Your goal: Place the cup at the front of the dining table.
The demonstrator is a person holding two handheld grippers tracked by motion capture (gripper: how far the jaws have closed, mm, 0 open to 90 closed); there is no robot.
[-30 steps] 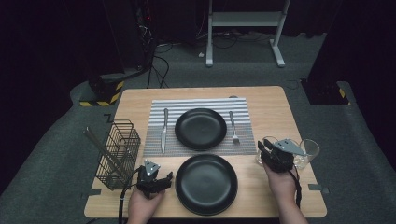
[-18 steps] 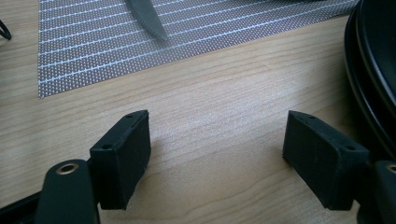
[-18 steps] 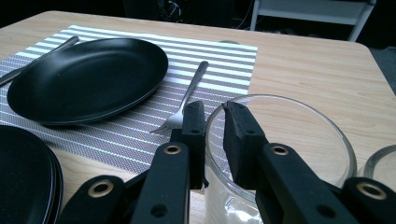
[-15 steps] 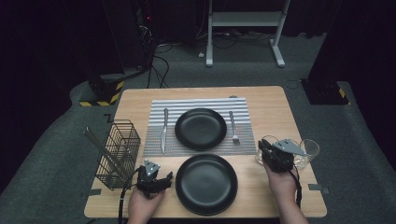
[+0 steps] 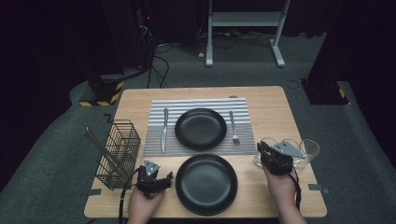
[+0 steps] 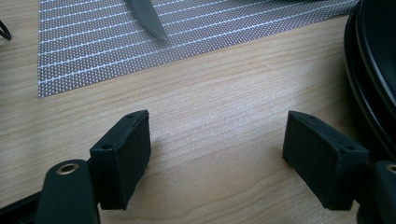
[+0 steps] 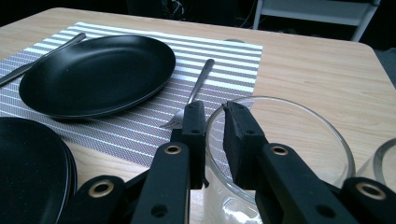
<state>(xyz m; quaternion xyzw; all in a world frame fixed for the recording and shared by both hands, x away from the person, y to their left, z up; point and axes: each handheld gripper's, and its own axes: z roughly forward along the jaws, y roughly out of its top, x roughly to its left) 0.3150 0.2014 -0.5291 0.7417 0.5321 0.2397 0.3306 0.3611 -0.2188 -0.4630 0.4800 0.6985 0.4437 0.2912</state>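
My right gripper [image 5: 262,148] [image 7: 212,112] is shut on the near rim of a clear glass [image 7: 299,135] [image 5: 259,159] at the table's right, one jaw inside and one outside. A second glass [image 5: 309,151] [image 7: 385,158] stands just to its right. My left gripper [image 5: 161,179] [image 6: 217,154] rests low over bare wood, open and holding nothing, with the near black plate [image 5: 207,183] [image 6: 373,60] right beside its right jaw. A striped placemat [image 5: 154,140] carries a second black plate [image 5: 201,128] [image 7: 98,74], a knife [image 5: 164,129] [image 6: 147,18] and a fork [image 5: 232,126] [image 7: 191,98].
A black wire basket [image 5: 116,154] holding long utensils stands at the table's left edge, close to my left hand. The wooden table [image 5: 275,112] has bare room at the far right. Dark floor, cables and a metal stand lie beyond it.
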